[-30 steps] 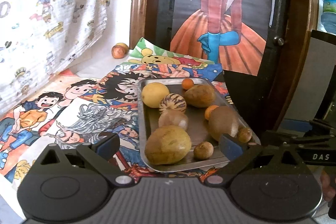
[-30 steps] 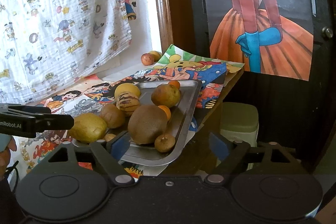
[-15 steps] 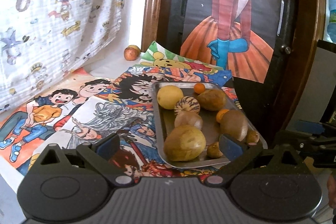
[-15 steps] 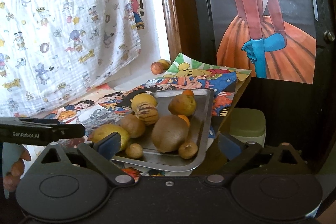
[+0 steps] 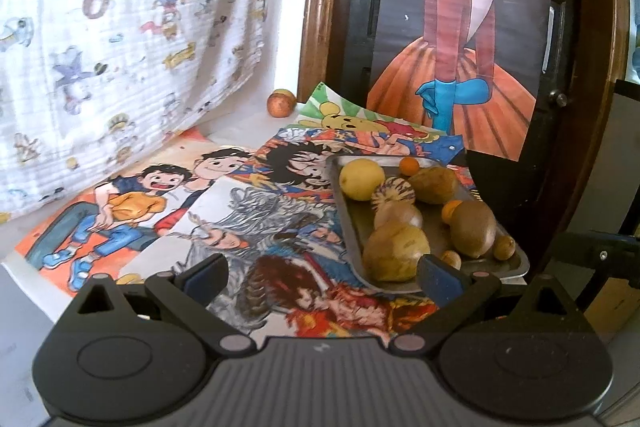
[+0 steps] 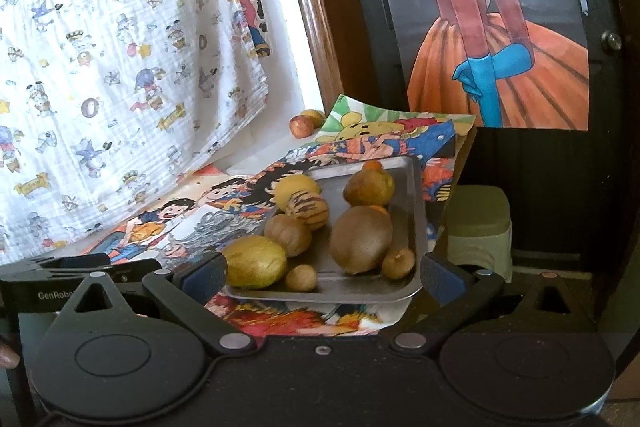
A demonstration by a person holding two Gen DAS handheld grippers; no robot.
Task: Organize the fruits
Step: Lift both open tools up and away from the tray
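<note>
Left wrist view shows the left hand-held gripper (image 5: pixel 322 273) spread wide, holding nothing; the right hand-held gripper (image 6: pixel 322 273) also gapes empty. Brown and yellow fruits (image 6: pixel 360 239) lie in the rectangular metal tray (image 6: pixel 416 195) on the picture-covered counter (image 5: pixel 240 211).

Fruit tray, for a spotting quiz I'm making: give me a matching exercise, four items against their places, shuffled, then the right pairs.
Items
1. striped fruit
2. reddish fruit
3. metal tray
4. left claw

Places
A. by the wall, off the tray
B. open over the comic posters, holding nothing
C. on the tray, between the yellow fruit and a brown fruit
D. on the posters, at the table's right edge

Pairs: 1-C, 2-A, 3-D, 4-B
</note>
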